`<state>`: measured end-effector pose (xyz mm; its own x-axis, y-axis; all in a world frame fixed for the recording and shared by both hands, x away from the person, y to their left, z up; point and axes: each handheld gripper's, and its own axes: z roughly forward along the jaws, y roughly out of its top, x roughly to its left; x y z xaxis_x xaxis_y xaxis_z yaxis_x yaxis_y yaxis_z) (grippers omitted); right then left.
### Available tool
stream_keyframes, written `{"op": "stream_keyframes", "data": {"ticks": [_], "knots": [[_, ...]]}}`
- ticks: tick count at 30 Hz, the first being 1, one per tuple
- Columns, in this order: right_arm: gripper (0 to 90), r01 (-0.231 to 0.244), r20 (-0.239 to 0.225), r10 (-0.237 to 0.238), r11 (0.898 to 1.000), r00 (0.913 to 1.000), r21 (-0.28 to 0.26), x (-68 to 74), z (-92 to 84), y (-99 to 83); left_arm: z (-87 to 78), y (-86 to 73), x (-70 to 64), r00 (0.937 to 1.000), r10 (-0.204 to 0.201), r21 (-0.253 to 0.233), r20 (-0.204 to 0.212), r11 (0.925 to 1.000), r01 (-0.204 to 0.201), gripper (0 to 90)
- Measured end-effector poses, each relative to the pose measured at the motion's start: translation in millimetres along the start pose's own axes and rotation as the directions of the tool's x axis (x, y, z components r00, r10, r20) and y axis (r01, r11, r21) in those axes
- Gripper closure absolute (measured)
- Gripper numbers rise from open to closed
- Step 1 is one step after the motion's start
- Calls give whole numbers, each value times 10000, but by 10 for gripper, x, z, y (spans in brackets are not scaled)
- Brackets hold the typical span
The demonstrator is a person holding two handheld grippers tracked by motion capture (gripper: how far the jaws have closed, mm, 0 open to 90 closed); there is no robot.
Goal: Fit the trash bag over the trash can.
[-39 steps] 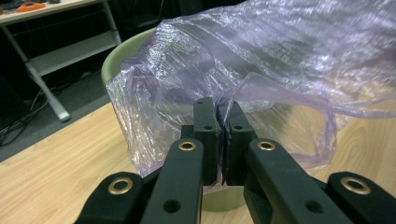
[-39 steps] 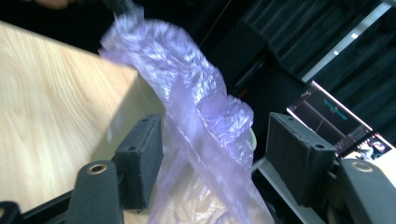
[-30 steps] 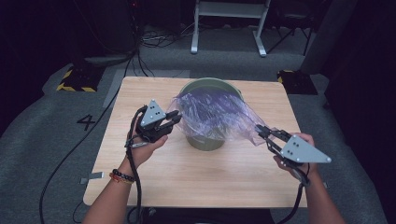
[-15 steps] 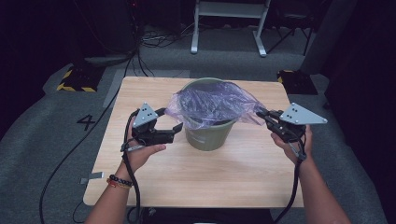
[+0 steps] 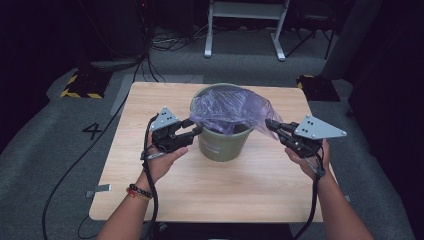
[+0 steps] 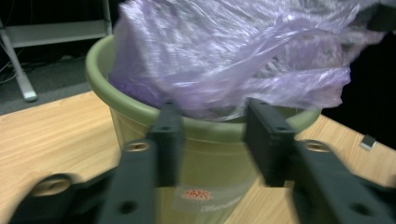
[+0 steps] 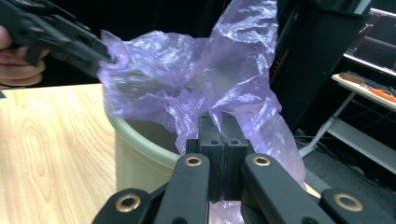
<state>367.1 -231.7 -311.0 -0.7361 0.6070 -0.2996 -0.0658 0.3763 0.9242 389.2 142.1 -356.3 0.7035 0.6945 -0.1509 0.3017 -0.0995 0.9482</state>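
A green bin [image 5: 222, 147] stands in the middle of the wooden table [image 5: 240, 185], with a purple plastic bag [image 5: 230, 110] bunched over its mouth. My left gripper [image 5: 196, 128] is at the bin's left rim. Its jaws have just been closing. In the left gripper view they still stand apart [image 6: 214, 112], with the bag's lower edge [image 6: 224, 56] and the bin's rim [image 6: 140, 109] between the tips. My right gripper [image 5: 270, 123] is shut on the bag's right edge, and its two jaws meet on the film [image 7: 221, 116].
The table's edges lie a hand's width beyond each hand. Behind the table a white metal frame [image 5: 245, 30] stands among cables on the grey floor. Yellow-and-black striped blocks [image 5: 80, 85] sit by the far corners. A cable trails from the left gripper off the near edge.
My right gripper has carried the bag's edge up and back toward the bin, so the film is no longer stretched out to the near right. My left gripper stays by the left rim, jaws narrower than half a second ago.
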Motion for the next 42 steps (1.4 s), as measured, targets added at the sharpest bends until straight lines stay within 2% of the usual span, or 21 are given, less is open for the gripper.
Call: {"op": "stream_keyframes", "data": {"ticks": [2, 3, 5, 7, 8, 12, 14, 16, 19, 21, 23, 24, 26, 28, 32, 36, 38, 40, 42], "knots": [[900, 20, -131, -21, 10000, 9999, -78, 17, -29, 17, -26, -2, 27, 9999, -113, -134, -53, 9998, 113, 624], [900, 52, -139, -54, 9999, 9999, -112, 29, -43, 27, -47, -4, 46, 9998, -217, -196, 52, 9996, 218, 609], [900, 105, -267, -111, 9997, 9996, -210, 66, -82, 63, -80, -8, 73, 9990, -356, -200, 284, 9991, 362, 490], [900, 249, -335, -257, 9994, 9991, -247, 112, -116, 109, -123, -13, 74, 9985, -392, -284, 370, 9988, 403, 298], [900, 308, -387, -318, 9992, 9987, -263, 137, -128, 134, -150, -14, 68, 9988, -374, -327, 301, 9987, 384, 234], [900, 615, -433, -626, 9978, 9971, -257, 230, -142, 213, -261, 2, 82, 9990, -440, -622, 75, 9971, 444, 168], [900, 761, -454, -773, 9967, 9960, -279, 263, -137, 235, -293, 17, 110, 9992, -391, -692, -10, 9968, 389, 161], [900, 785, -543, -799, 9965, 9953, -284, 284, -127, 242, -285, 27, 133, 9996, -180, -598, -239, 9981, 165, 163], [900, 771, -675, -792, 9965, 9946, -336, 301, -117, 245, -227, 33, 164, 9995, -196, -291, -256, 9994, 189, 209], [900, 741, -775, -769, 9965, 9940, -375, 309, -113, 248, -197, 41, 163, 9982, -73, -207, -589, 9998, 61, 391], [900, 678, -870, -711, 9969, 9937, -402, 318, -116, 253, -174, 43, 184, 9992, -9, -194, -402, 9998, 1, 520], [900, 669, -904, -705, 9969, 9934, -418, 319, -121, 256, -168, 41, 186, 9991, 122, -128, -395, 9998, -127, 618], [900, 579, -944, -623, 9971, 9936, -494, 313, -141, 263, -168, 36, 193, 9980, 563, 163, -275, 9983, -559, 778], [900, 410, -898, -461, 9975, 9949, -578, 289, -173, 259, -185, 26, 192, 9939, 1003, 412, -460, 9943, -985, 882], [900, -240, -710, 182, 9964, 9973, -808, 199, -273, 188, -296, -14, 256, 9920, 1219, 740, -322, 9901, -1193, 893], [900, -917, -556, 872, 9923, 9946, -838, 133, -362, 47, -431, -101, 325, 9900, 1384, 959, -269, 9862, -1352, 892], [900, -1125, -547, 1086, 9910, 9926, -729, 126, -381, -31, -462, -147, 312, 9860, 1658, 1237, -174, 9789, -1625, 892], [900, -1242, -574, 1210, 9907, 9910, -551, 145, -372, -113, -460, -197, 259, 9777, 2077, 1611, -295, 9664, -2004, 893], [900, -1310, -554, 1287, 9906, 9901, -403, 169, -355, -196, -442, -261, 218, 9724, 2314, 1878, -293, 9568, -2221, 893]]}}
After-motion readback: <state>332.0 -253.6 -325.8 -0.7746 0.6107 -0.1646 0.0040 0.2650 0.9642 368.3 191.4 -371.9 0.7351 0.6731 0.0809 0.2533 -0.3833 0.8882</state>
